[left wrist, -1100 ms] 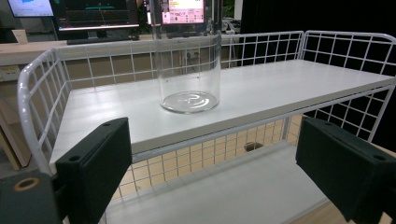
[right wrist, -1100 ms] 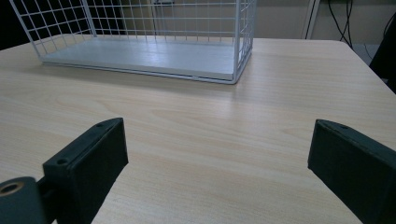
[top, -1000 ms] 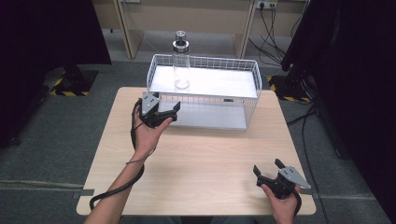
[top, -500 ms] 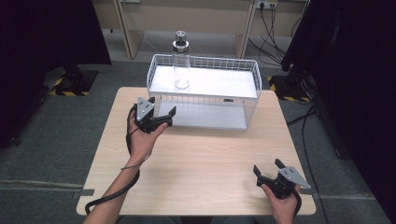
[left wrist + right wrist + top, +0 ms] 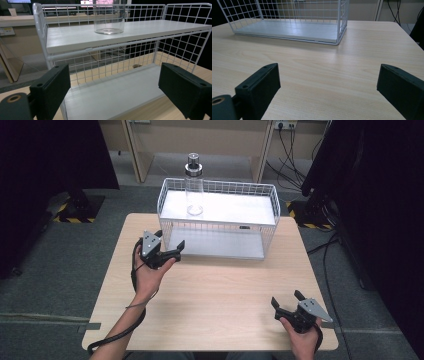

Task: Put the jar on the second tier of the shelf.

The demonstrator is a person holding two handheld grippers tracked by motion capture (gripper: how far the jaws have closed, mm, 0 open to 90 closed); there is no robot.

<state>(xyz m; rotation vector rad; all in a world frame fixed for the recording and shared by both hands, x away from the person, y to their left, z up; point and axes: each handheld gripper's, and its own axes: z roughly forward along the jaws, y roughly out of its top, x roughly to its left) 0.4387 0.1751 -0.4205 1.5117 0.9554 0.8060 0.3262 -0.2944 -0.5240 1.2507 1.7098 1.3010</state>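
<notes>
Clear bottle (image 5: 193,187) stands upright on the wire rack's (image 5: 272,202) upper shelf, near its left end, long axis vertical, dark cap up. Left gripper (image 5: 169,251), jaws apart and holding nothing, sits at the rack's front left corner. Right gripper (image 5: 286,301), jaws apart, rests near the tabletop's (image 5: 220,290) front right corner.

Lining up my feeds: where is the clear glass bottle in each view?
High view: glass bottle upright on the wire rack's top shelf, left end.
Left gripper view: its base, top centre.
Right gripper view: not in it.
Shared landmark: the white wire rack.
</notes>
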